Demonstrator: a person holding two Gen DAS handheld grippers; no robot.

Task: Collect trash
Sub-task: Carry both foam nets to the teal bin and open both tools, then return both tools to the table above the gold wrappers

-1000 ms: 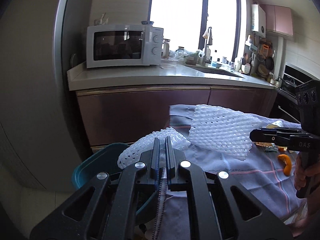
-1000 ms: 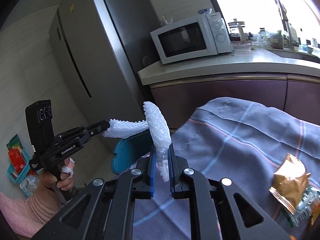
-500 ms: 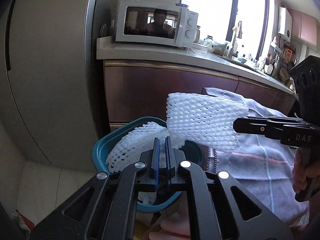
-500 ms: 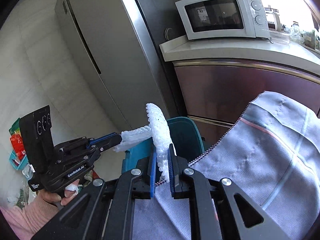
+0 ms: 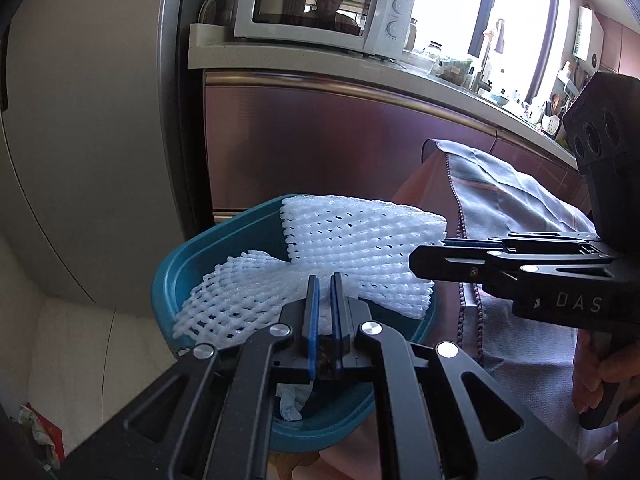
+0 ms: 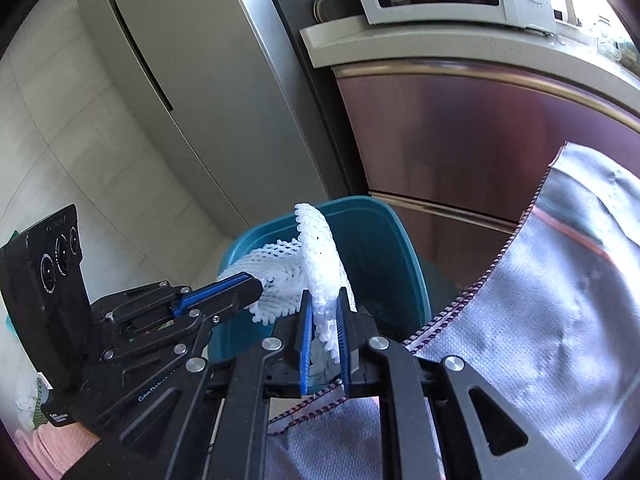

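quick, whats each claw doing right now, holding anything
Left claw: shut on the white foam fruit net, above the teal plastic bin.
Right claw: jaws just easing open, pads on that net.

place: home kitchen | cues: microwave (image 5: 324, 12), counter (image 5: 320, 66), fridge (image 6: 192, 92), window (image 5: 512, 20)

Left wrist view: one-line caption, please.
Two grippers hold white foam fruit nets over a teal bin.
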